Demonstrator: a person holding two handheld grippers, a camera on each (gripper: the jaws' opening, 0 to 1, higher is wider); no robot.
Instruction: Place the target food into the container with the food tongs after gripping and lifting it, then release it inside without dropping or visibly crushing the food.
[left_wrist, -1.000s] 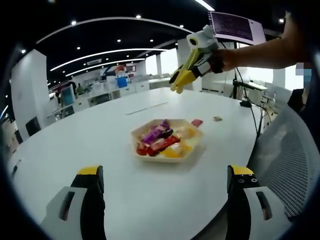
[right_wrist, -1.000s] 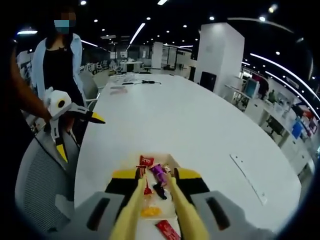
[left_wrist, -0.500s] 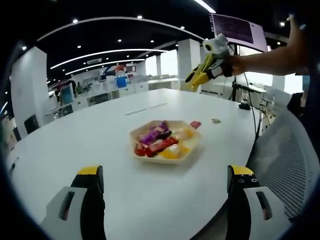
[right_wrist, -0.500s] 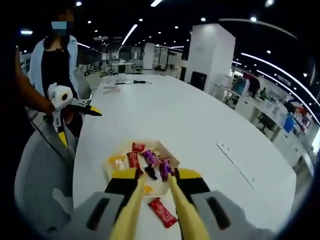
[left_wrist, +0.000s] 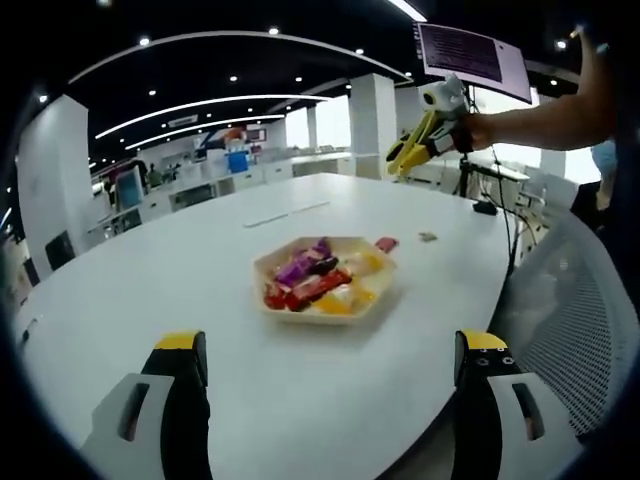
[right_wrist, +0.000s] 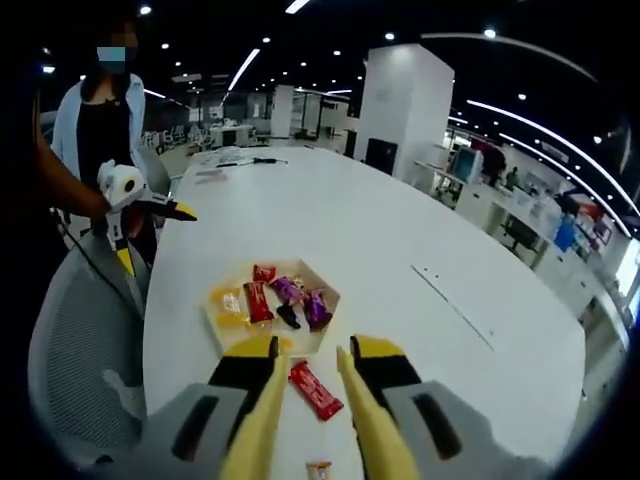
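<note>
My right tongs (right_wrist: 305, 385), two long yellow blades, stand slightly apart with nothing between them, held above the white oval desk (right_wrist: 400, 250). Just beyond their tips lies a red foil-wrapped candy bar (right_wrist: 316, 390) flat on the desk, outside the tray; this seems the target food. A smaller wrapped sweet (right_wrist: 319, 467) lies nearer me, between the blades. Just past the red bar sits the pale hexagonal tray (right_wrist: 222, 336), already holding red, purple, yellow and dark wrapped candies (right_wrist: 287, 301).

My left tongs (left_wrist: 330, 375) hang wide open and empty at the desk's near edge, the tray (left_wrist: 272, 306) well ahead of them.

To grip well, I judge I should lower the right blades to straddle the bar across its narrow width, close only until the wrapper holds, lift straight up, carry it over the tray's rim, and open low inside.
</note>
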